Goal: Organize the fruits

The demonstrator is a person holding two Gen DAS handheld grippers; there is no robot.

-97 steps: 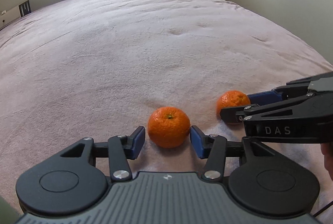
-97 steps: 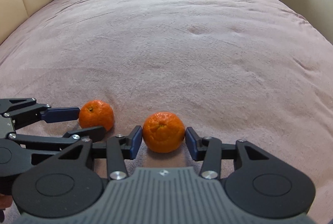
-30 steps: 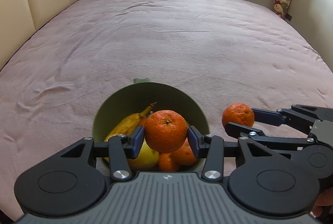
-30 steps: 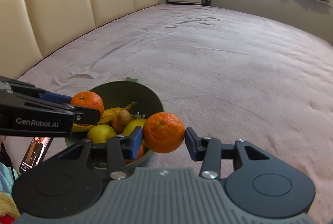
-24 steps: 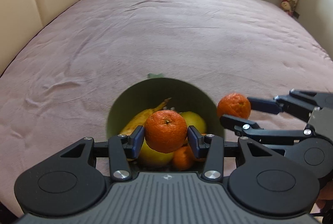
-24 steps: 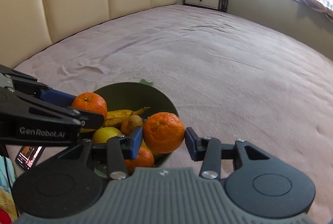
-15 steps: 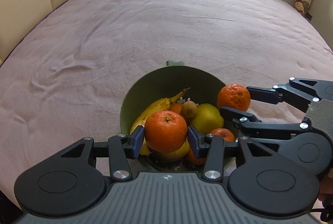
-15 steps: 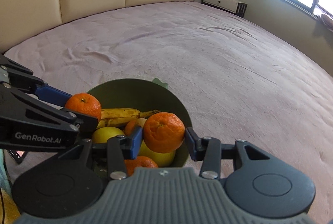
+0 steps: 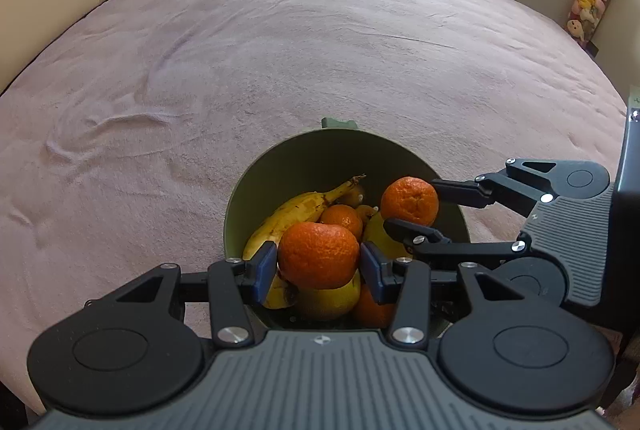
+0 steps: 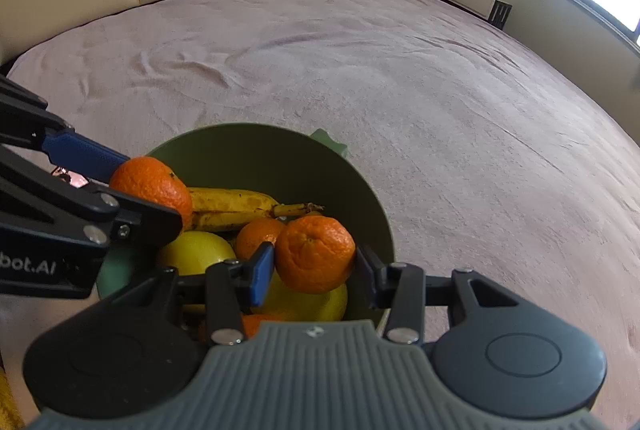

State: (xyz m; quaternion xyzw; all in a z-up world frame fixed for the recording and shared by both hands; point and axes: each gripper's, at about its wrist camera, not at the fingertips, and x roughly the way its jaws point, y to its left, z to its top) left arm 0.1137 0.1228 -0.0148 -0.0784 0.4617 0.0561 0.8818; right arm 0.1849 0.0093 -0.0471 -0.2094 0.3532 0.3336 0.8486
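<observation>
Left tool (image 9: 318, 268) and right tool (image 10: 314, 264) each clench a tangerine over the green bowl (image 9: 256, 190) — banana (image 9: 288, 214) and lemons crowd beneath.

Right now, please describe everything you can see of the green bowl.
The green bowl is round and deep, olive-green, with smooth matte walls and a small tab on its far rim. It stands upright on the pink bed cover. Inside lie a banana, yellow fruits and oranges. Both grippers hold an orange above its opening; whether they touch the rim is unclear.
</observation>
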